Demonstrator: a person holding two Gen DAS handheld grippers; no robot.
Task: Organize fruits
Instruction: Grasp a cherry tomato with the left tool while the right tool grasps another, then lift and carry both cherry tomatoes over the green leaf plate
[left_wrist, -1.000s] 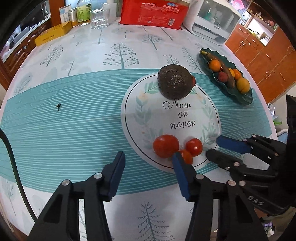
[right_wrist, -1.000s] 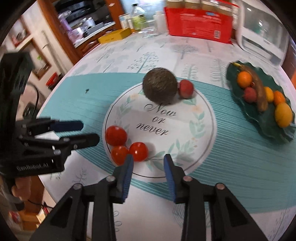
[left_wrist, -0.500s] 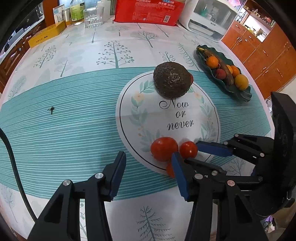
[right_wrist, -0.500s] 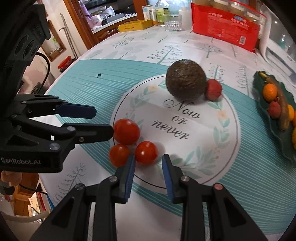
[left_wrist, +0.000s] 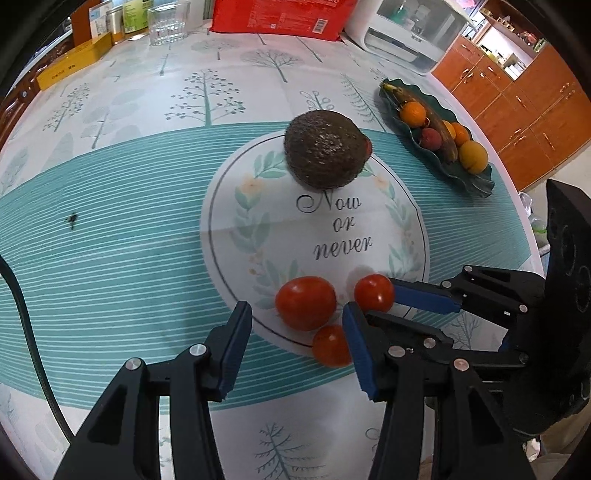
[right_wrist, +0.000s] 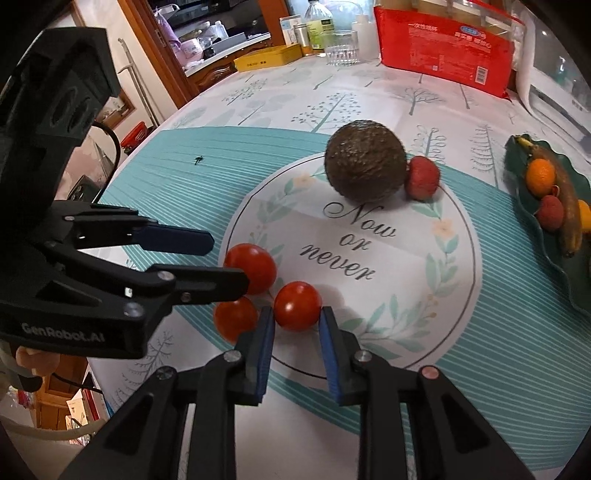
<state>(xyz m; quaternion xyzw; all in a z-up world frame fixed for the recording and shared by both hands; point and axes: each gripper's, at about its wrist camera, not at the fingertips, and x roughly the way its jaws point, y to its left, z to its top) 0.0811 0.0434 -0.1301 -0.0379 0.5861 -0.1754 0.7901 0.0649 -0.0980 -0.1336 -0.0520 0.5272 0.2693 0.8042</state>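
Your right claw (right_wrist: 296, 326) has closed its blue pads on the small round red tomato (right_wrist: 297, 305) at the near rim of the printed white circle on the worktop (right_wrist: 369, 92). Your left claw (left_wrist: 295, 332) stands part open and empty beside the larger red tomato (left_wrist: 306, 302). Lift straight up so you don't nudge the third small tomato (right_wrist: 235, 318) just beside it, squeeze gently, then carry it to the dark green leaf-shaped dish (right_wrist: 517, 173) where the other fruit lies
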